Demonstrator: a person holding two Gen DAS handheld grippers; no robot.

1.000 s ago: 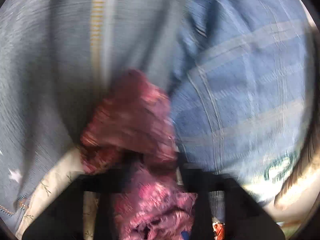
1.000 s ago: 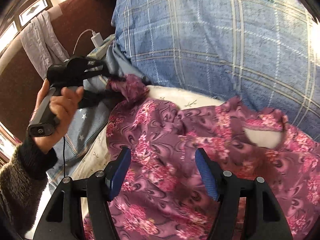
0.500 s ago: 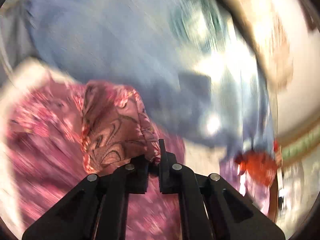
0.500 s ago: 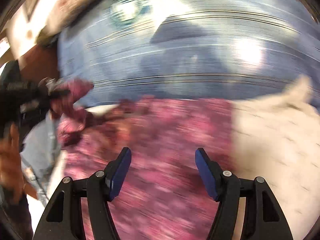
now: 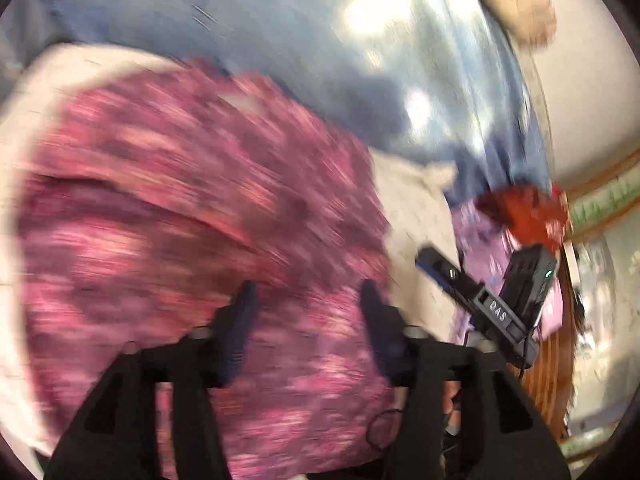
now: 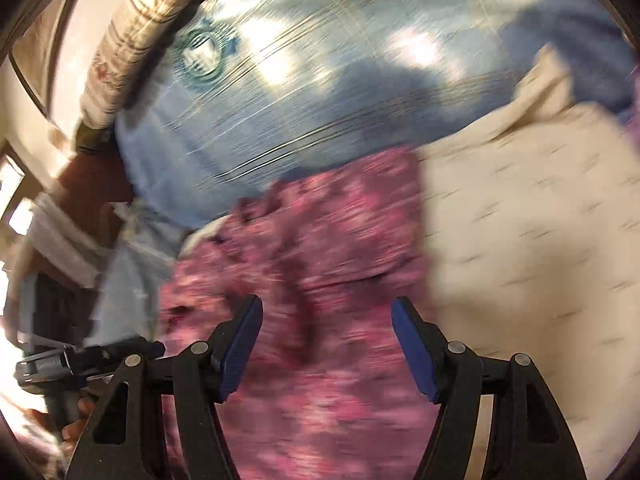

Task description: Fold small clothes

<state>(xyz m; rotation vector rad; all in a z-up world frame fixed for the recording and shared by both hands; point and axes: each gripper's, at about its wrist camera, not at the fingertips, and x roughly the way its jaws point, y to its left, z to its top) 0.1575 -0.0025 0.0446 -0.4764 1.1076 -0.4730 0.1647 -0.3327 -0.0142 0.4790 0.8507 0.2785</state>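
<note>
A pink-and-maroon floral garment (image 5: 180,216) lies spread on a cream sheet (image 5: 416,216), blurred by motion in both views. My left gripper (image 5: 306,300) hovers over it with its jaws opening and nothing pressed between the pads. In the right wrist view the same garment (image 6: 320,264) fills the lower middle, and my right gripper (image 6: 326,316) stands open above it, holding nothing. The right gripper also shows at the right of the left wrist view, and the left gripper at the lower left of the right wrist view.
A blue plaid blanket (image 6: 340,92) lies behind the garment, with a patterned quilt (image 6: 132,36) at the far left. The cream sheet (image 6: 540,240) extends to the right. An orange-red cloth (image 5: 528,212) and a lilac cloth (image 5: 484,236) sit near a wooden edge.
My left gripper carried a fold of the floral garment across to the right, then let it go and its jaws parted. Both views swung sideways; the right gripper stayed open.
</note>
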